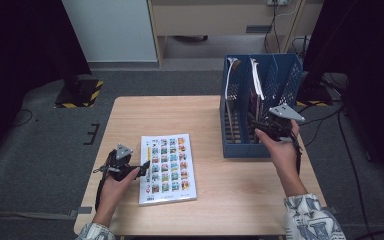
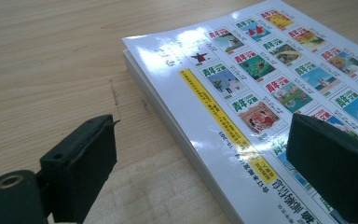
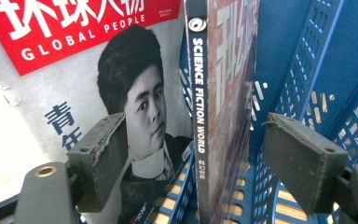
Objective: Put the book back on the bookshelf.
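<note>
Two grippers, two magazines in play, one file rack

Nearest, on the person's left: left gripper (image 1: pixel 141 168), jaws spread wide, nothing between the pads, poised at the left long edge of the flat magazine (image 1: pixel 168 168). Seen from the left gripper view: one pad over bare table (image 2: pixel 51 56), the other over the glossy cover of the flat magazine (image 2: pixel 270 88), the spine edge running between them, pads not pressing. Magazine lying flat, back cover up with a grid of small cover pictures, long axis running away from the person, slightly skewed; lies just to the right of the left gripper, well apart from the right one. Nearer hand by far: the left.

Middle, right side: right gripper (image 1: pixel 258 128), at the open front of the blue file rack (image 1: pixel 240 145), jaws parted wide, astride the upright magazine (image 3: pixel 226 93) but clear of it on both sides; no grip. Spine reading SCIENCE FICTION WORLD, facing the gripper, long axis vertical, standing in a rack slot.

Farther in the rack: a second upright magazine (image 3: pixel 74 70), red GLOBAL PEOPLE banner, portrait cover, in the neighbouring slot left of the spine in the right gripper view.

Judged next: flat magazine to be pinched along its left edge by the left gripper, lift turning on that edge lying squarely between the pads
</note>
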